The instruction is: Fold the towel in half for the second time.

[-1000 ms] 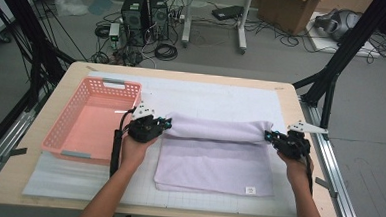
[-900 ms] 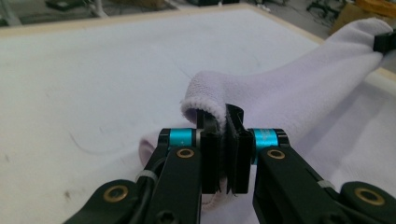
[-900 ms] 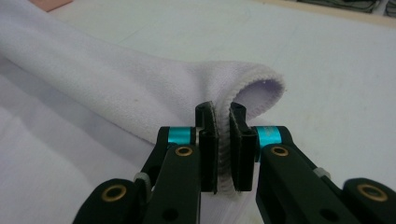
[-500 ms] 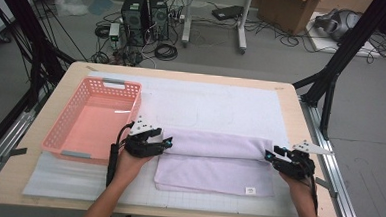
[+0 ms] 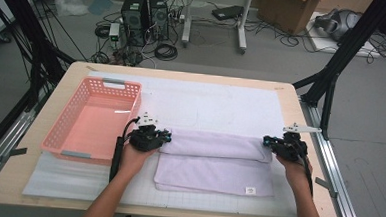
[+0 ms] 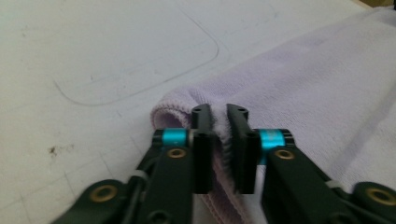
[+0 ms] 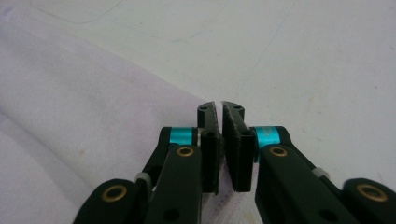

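Both hands are back up from the desk's near edge. My left tool (image 5: 165, 136) and right tool (image 5: 268, 141) each pinch an end of the towel's (image 5: 213, 162) folded edge; half-folded, I judge, basket (image 5: 91, 120) waiting.

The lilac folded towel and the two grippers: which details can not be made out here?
- Lilac folded towel, high view: its small white label is too small to read.
- Right gripper, right gripper view: its black jaws hide whether cloth sits between them.
- Left gripper, left gripper view: the pinched fold's lower part is cut off by the bottom edge.
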`<state>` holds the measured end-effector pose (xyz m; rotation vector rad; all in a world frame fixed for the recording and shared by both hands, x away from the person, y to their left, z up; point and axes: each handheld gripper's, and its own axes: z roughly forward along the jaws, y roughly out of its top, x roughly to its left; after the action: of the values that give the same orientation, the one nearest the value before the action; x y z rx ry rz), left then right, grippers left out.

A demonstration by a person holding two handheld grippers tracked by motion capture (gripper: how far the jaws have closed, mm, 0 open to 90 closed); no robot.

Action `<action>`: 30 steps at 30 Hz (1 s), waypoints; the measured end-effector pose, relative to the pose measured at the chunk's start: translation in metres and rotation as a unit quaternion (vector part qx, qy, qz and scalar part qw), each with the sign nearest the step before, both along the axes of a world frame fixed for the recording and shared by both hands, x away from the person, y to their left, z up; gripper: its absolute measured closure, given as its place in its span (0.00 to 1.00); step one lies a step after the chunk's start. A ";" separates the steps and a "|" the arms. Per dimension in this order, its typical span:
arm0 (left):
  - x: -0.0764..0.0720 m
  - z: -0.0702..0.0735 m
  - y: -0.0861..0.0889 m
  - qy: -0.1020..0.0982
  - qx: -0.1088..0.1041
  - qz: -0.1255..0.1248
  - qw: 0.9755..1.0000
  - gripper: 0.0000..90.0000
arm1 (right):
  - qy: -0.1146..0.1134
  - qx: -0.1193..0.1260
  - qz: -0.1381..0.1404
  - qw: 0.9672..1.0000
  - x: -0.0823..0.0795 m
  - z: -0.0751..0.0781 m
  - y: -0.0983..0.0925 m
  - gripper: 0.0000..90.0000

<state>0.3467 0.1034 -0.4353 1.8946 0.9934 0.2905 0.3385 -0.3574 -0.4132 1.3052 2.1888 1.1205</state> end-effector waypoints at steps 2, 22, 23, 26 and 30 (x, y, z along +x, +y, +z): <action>-0.005 0.004 0.001 -0.011 -0.005 -0.004 1.000 0.94 | -0.002 0.006 0.003 1.000 -0.005 0.000 -0.003 0.96; -0.063 0.005 0.016 -0.076 -0.042 -0.052 0.995 0.94 | -0.062 0.036 0.014 0.997 -0.093 -0.010 -0.023 0.96; -0.066 0.004 0.016 -0.077 -0.041 -0.055 0.995 0.94 | -0.063 0.034 0.013 0.997 -0.097 -0.010 -0.023 0.97; -0.076 0.001 0.018 -0.077 -0.043 -0.057 0.994 0.93 | -0.064 0.025 0.013 0.998 -0.110 -0.012 -0.020 0.97; -0.093 0.000 0.018 -0.081 -0.035 -0.055 0.995 0.93 | -0.063 0.019 0.011 0.998 -0.128 -0.013 -0.019 0.97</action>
<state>0.2540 0.1210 -0.4350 1.8239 0.7790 0.3350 0.2103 -0.3764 -0.4258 1.1941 2.1056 1.2242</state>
